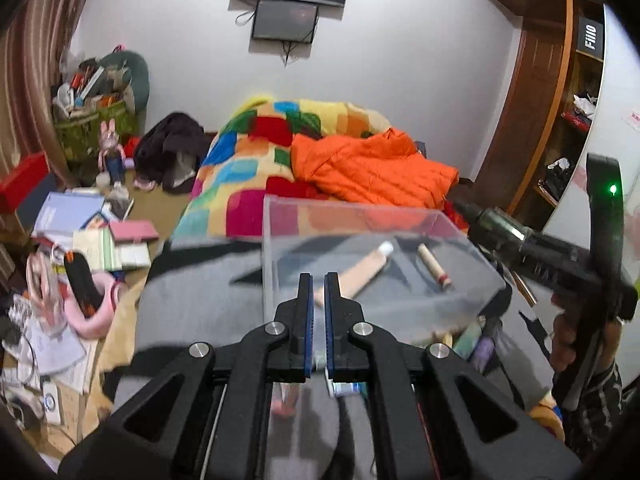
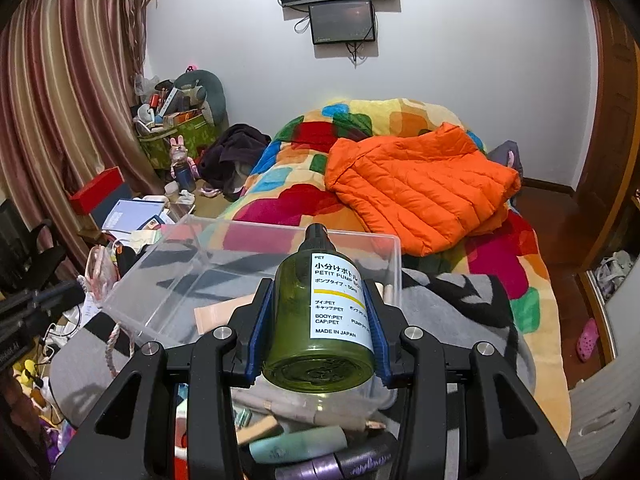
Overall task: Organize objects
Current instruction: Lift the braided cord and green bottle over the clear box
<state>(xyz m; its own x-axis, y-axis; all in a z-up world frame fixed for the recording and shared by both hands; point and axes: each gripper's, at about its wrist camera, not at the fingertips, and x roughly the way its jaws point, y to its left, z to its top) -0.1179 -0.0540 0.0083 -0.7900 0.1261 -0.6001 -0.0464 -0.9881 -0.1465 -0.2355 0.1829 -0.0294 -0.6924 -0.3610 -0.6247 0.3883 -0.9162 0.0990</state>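
A clear plastic box (image 1: 280, 264) stands on a grey blanket. In it lie a beige tube (image 1: 362, 270) and a small tan cylinder (image 1: 434, 266). My left gripper (image 1: 319, 292) hangs in front of the box's near wall, shut, with nothing visible between its tips. My right gripper (image 2: 318, 286) is shut on a green pump bottle (image 2: 296, 312) with a white label, held above the box (image 2: 168, 276) near its right end. In the left wrist view that bottle (image 1: 496, 222) juts in from the right, above the box's right rim.
Loose cosmetics, among them a mint tube (image 2: 296, 444) and a purple tube (image 2: 332, 466), lie in a pile under the right gripper. Behind the box are a colourful bedspread (image 2: 280, 208) and an orange jacket (image 2: 420, 192). Books and clutter (image 1: 92, 232) crowd the left.
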